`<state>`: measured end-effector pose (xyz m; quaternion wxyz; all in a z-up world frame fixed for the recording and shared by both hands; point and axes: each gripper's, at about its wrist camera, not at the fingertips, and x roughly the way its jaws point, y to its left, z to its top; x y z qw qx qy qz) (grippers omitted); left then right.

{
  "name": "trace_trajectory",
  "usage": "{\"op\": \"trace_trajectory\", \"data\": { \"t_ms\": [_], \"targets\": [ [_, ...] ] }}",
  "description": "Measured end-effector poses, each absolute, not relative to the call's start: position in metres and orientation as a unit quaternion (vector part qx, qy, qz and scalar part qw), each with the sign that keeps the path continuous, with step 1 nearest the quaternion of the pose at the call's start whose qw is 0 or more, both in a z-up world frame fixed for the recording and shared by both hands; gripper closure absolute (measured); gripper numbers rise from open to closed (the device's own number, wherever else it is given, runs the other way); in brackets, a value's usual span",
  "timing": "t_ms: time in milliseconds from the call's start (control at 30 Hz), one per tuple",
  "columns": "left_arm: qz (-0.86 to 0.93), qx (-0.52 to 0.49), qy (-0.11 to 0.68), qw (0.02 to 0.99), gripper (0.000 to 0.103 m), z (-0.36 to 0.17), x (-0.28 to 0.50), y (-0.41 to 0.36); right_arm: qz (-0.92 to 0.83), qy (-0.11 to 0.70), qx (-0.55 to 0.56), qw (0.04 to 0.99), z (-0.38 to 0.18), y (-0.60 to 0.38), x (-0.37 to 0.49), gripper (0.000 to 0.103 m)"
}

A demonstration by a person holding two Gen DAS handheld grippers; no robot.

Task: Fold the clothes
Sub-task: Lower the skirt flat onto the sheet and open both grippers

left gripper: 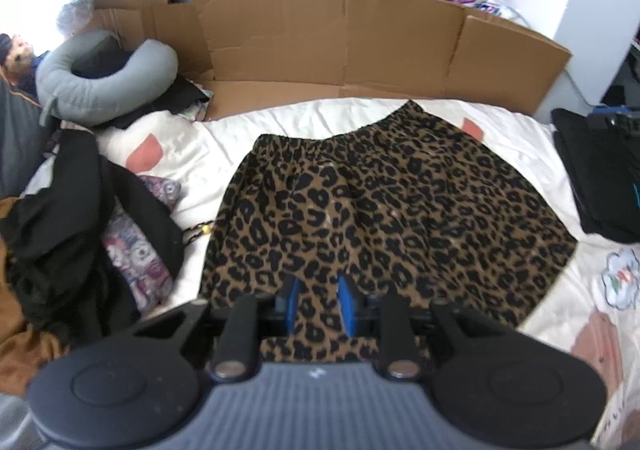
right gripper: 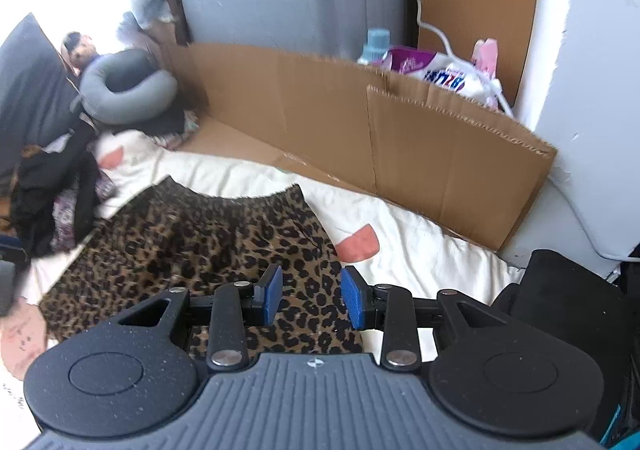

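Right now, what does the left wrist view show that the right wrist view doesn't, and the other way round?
Only the left wrist view: the whole leopard skirt spread flat, and a flower patch on the sheet. Only the right wrist view: a white detergent bag seen clearly behind the cardboard. Both: the skirt, the grey neck pillow, the cardboard wall, the black clothes pile.

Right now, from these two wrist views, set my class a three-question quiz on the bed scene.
1. True or false: the leopard skirt lies spread flat on the white sheet.
2. What stands behind the bed? A) cardboard B) a mirror C) a ladder
3. What colour are the pads of the left gripper and the right gripper?

Key: 1 true; 2 A; 3 blue.
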<state>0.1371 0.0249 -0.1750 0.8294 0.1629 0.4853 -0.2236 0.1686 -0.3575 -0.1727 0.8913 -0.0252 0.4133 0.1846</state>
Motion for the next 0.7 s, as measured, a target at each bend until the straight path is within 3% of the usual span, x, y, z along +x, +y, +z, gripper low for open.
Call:
{"op": "trace_trajectory", "data": {
  "t_ms": [67, 333, 700],
  "targets": [
    [-0.220, 0.171, 0.483, 0.830, 0.070, -0.160, 0.126, 0.031, 0.192, 0.406, -0.011, 0.894, -0.163, -0.364, 0.157, 0.063],
    [-0.232, 0.160, 0.472, 0.835, 0.069, -0.123, 0.088, 0.035, 0.182, 0.393, 0.024, 0.901, -0.151, -0.392, 0.110, 0.061],
    [-0.280, 0.138, 0.493, 0.812, 0.069, -0.174, 0.067, -0.007, 0.142, 0.415, 0.054, 0.897, -0.189, -0.419, 0.073, 0.061]
  ]
}}
